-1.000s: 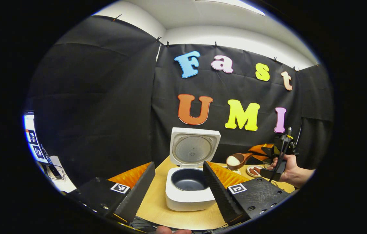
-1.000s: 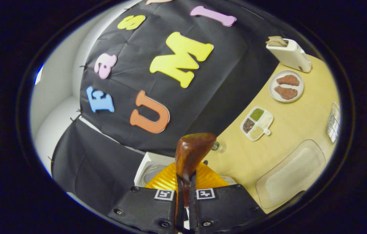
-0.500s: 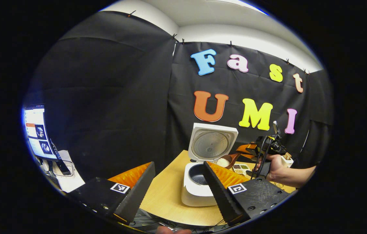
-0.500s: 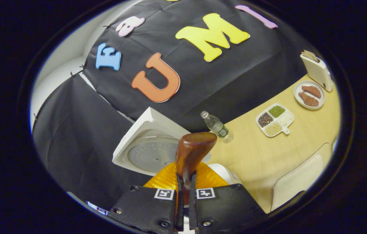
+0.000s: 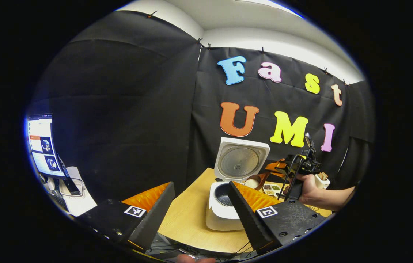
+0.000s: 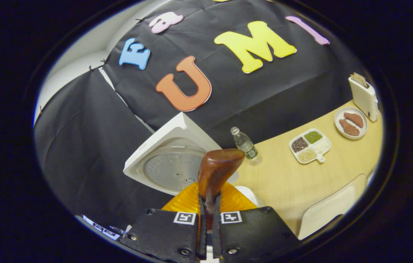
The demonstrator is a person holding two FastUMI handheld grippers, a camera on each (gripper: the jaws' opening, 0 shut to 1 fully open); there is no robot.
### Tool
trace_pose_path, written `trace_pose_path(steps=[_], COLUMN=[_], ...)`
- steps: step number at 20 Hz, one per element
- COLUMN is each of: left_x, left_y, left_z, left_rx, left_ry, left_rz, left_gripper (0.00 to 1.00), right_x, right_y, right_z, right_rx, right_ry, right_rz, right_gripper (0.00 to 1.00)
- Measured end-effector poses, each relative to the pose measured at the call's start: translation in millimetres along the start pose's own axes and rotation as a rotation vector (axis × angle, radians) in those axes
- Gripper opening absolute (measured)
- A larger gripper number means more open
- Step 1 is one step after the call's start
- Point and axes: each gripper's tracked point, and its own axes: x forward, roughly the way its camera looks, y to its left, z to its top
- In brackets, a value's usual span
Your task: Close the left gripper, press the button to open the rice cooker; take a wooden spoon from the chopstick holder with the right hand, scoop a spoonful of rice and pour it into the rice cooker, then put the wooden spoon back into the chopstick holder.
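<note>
The white rice cooker (image 5: 218, 215) stands on the wooden table with its lid (image 5: 241, 160) up and its dark pot bare. My left gripper (image 5: 200, 206) hovers open and empty in front of it, on the near left side. A hand holds my right gripper (image 5: 279, 169), which is shut on the handle of the wooden spoon (image 5: 254, 181). The spoon's bowl carries white rice and hangs over the pot's far right rim. In the right gripper view the spoon's brown back (image 6: 216, 170) rises from the right gripper (image 6: 208, 202), with the open lid (image 6: 170, 166) just behind it.
A water bottle (image 6: 246, 146), a compartment dish of grains (image 6: 309, 145), a plate of meat (image 6: 351, 122) and a toaster (image 6: 363, 96) stand along the table's far side. A pale tray (image 6: 329, 213) lies near the front right. A monitor (image 5: 42, 146) glows off the table's left.
The right gripper has carried the rice-filled spoon leftwards from beside the cooker to over its pot. The left gripper has drawn back and to the left of the cooker.
</note>
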Motion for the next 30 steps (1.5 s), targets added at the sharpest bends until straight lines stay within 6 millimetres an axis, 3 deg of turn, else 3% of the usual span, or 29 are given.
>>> trace_pose_path(steps=[13, 25, 30], left_x=[-8.4, -20.2, -23.1], left_y=[5.3, 3.4, 2.5], left_z=[-2.3, -2.1, 0.0], left_rx=[-0.015, -0.017, -0.026], left_ry=[-0.007, -0.017, -0.027], left_rz=[0.006, 0.008, 0.012], left_gripper=[0.94, 0.94, 0.94], right_x=[-4.2, -19.0, -22.7], right_y=[31.9, 83.4, 100.8], right_z=[6.9, 5.0, -0.5], right_rx=[-0.347, -0.886, -0.990], right_ry=[-0.033, -0.144, -0.176], right_rz=[-0.009, 0.000, 0.034], right_gripper=[0.11, 0.11, 0.11])
